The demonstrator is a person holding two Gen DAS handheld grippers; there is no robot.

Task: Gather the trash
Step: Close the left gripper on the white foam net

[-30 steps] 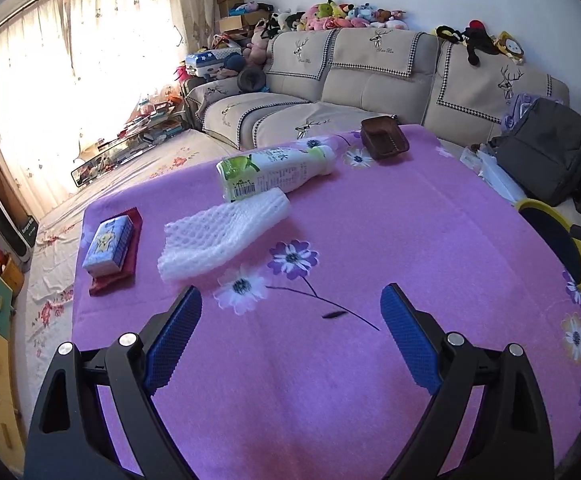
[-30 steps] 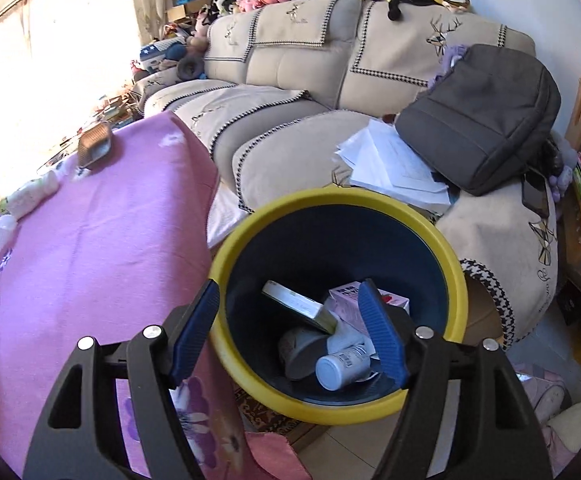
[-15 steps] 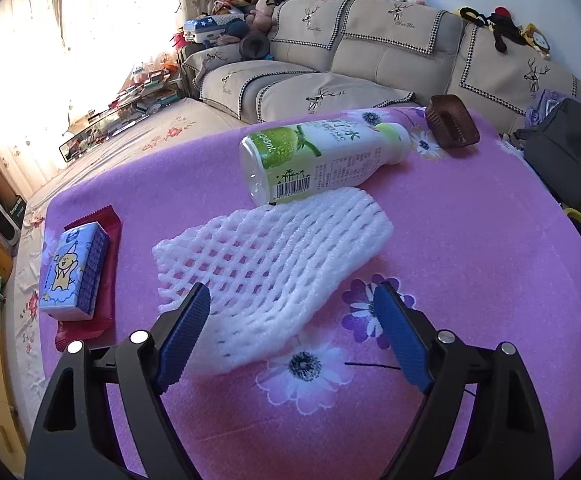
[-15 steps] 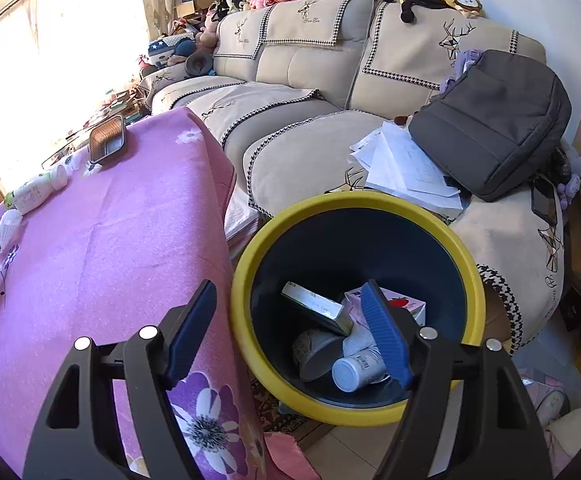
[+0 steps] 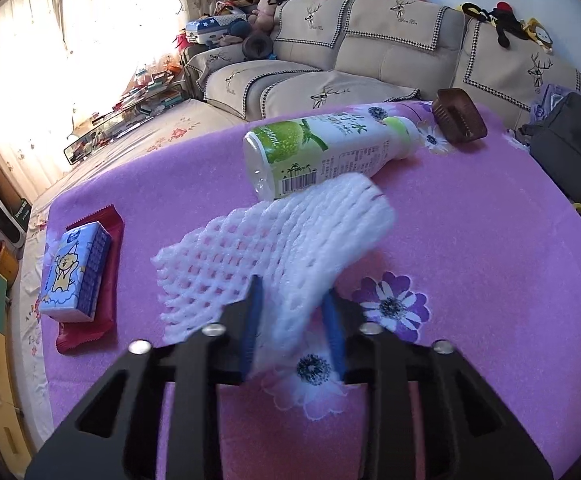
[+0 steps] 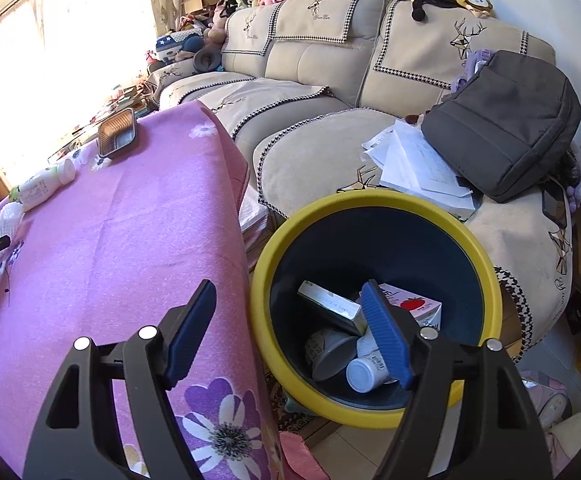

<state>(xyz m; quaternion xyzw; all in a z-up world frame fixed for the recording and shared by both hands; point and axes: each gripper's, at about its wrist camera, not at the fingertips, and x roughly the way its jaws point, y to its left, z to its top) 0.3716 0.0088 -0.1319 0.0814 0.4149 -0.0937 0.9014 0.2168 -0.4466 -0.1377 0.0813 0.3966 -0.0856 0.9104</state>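
Note:
A white foam net sleeve (image 5: pixel 274 248) lies on the purple flowered tablecloth (image 5: pixel 490 248). My left gripper (image 5: pixel 292 292) is closing on its near end, and the blue pads pinch the bunched foam between them. Just behind the net, an empty green-and-white drink bottle (image 5: pixel 330 148) lies on its side. My right gripper (image 6: pixel 289 286) is open and empty, hovering over the table's edge and the yellow-rimmed bin (image 6: pixel 486 288). The bin holds cartons, a cup and a small white bottle. The right wrist view shows the drink bottle (image 6: pixel 42 186) and the net (image 6: pixel 10 214) far left.
A blue tissue pack (image 5: pixel 76 272) rests on a red wrapper (image 5: pixel 114 236) at the table's left. A brown tray (image 5: pixel 458 122) sits at the far edge. Behind the table stands a beige sofa (image 6: pixel 310 92) with a grey backpack (image 6: pixel 502 128) and papers (image 6: pixel 414 164).
My left gripper moved forward to the foam net and its jaws closed from wide open onto the net's near end, lifting and bunching it. The right gripper stayed open by the bin.

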